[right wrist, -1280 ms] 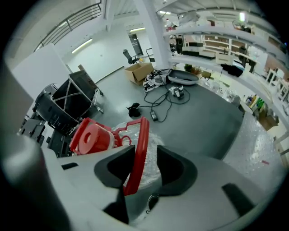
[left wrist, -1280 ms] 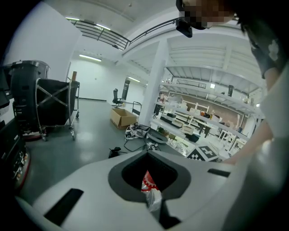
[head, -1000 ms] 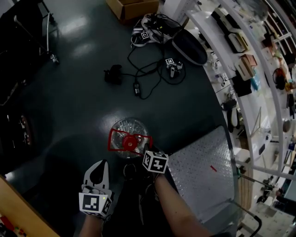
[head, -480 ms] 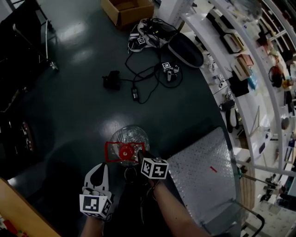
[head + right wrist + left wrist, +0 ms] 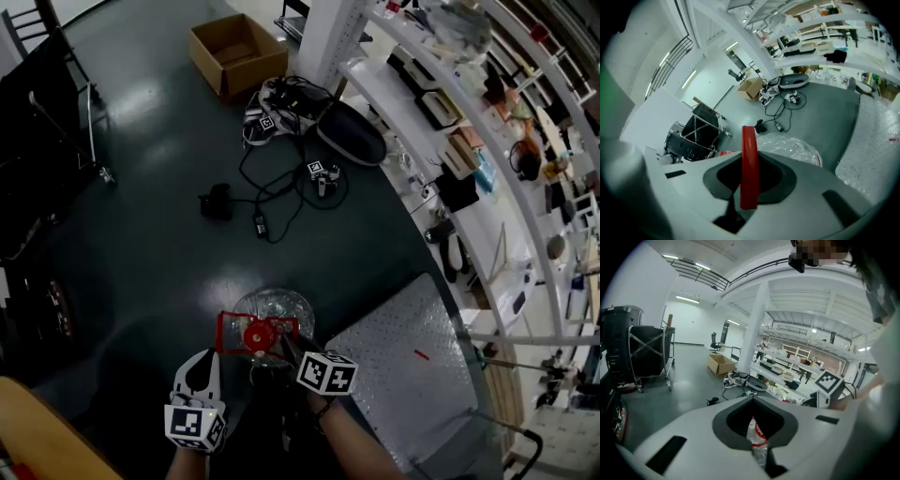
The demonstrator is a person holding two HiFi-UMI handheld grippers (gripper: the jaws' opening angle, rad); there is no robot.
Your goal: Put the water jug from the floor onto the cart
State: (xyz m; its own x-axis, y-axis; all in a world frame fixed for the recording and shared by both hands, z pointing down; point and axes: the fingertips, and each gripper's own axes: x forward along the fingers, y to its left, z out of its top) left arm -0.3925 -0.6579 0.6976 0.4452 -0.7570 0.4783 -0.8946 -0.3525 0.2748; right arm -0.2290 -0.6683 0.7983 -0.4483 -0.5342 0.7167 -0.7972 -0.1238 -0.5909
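Jaws: left gripper (image 5: 202, 358) closed together, nothing held, just left of the jug (image 5: 274, 307); right gripper (image 5: 286, 342) clamped on the jug's red handle (image 5: 749, 164). Change from a second ago: both grippers sit lower in the head view; box (image 5: 236, 53) now wholly in sight. Jug: clear plastic, red cap, over the dark floor (image 5: 150, 187), just left of the cart (image 5: 412, 375); floor contact unclear.

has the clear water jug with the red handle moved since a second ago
Yes: the clear plastic water jug, its red handle in the right claw, now sits nearer the grey tread-plate cart corner than before.
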